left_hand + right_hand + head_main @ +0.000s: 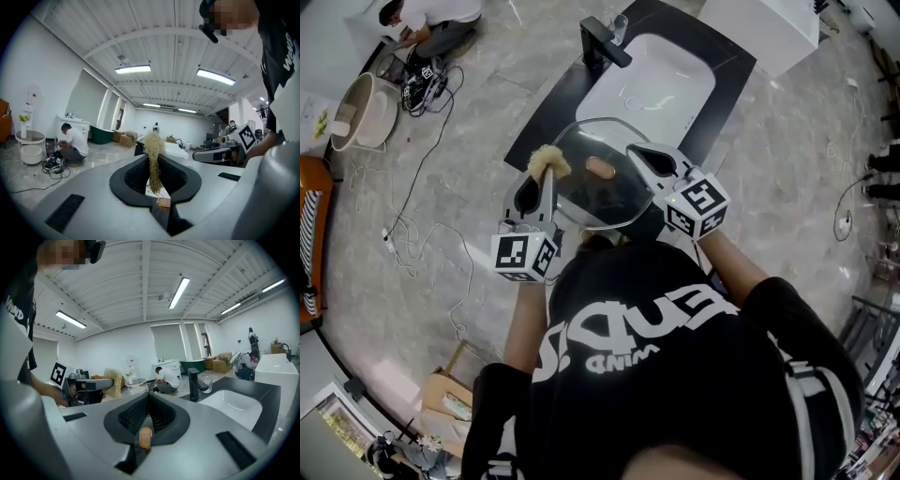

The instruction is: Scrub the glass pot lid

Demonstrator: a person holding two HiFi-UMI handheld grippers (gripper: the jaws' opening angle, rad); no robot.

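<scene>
On the near side of the basin (649,82), the lid (591,197) is clear, glossy glass and the scrubber (549,163) a rough, straw-coloured tangle of fibres. The basin is smooth glossy white, set in a matt black counter (546,120), on a floor (459,187) like polished grey stone.

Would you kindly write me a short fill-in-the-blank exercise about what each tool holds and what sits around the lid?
The left tool is shut on a fibrous scrubber, and the right tool grips the glass pot lid by its ____. In the head view, the scrubber sits at the lid's ____ edge. The faucet on the dark counter is ____. The person crouching on the floor wears a ____ shirt.
Missing words: rim; left; black; white.
</scene>
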